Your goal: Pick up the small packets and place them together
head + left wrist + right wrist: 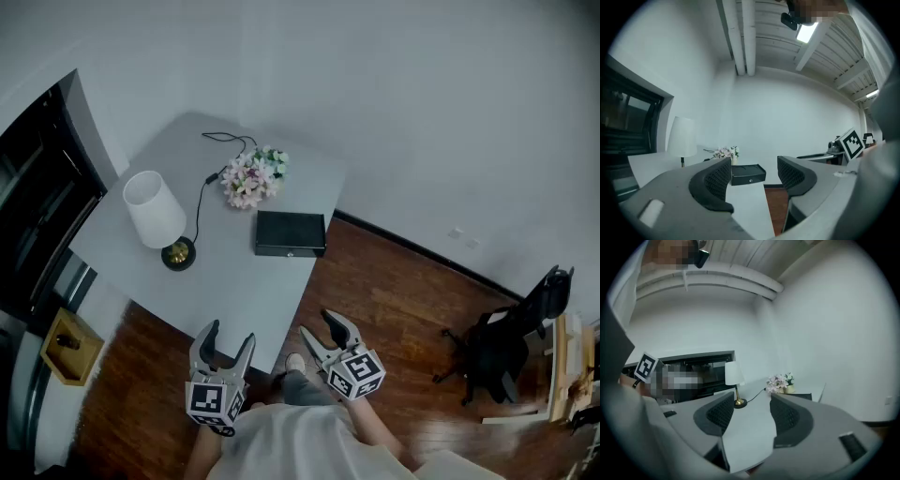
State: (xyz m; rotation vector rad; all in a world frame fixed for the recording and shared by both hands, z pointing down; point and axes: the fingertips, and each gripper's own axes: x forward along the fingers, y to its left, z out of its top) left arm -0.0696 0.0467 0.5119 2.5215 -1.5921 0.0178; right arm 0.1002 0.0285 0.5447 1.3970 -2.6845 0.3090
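No small packets show in any view. My left gripper [230, 337] hovers just off the near edge of the pale grey table [253, 291], jaws apart with nothing between them; in the left gripper view it [753, 171] points level at a black box [748, 173]. My right gripper [321, 328] is beside it near the table's near right corner, also open and empty. In the right gripper view it [747, 411] looks across the tabletop [750, 427] toward the lamp [734, 380].
On the table stand a white-shaded lamp [156, 214], a small bunch of flowers [251, 177] with a black cable [202, 202] trailing beside it, and a black box [291, 233]. A dark cabinet [37, 206] is to the left. Wooden floor and a black office chair [506, 337] lie to the right.
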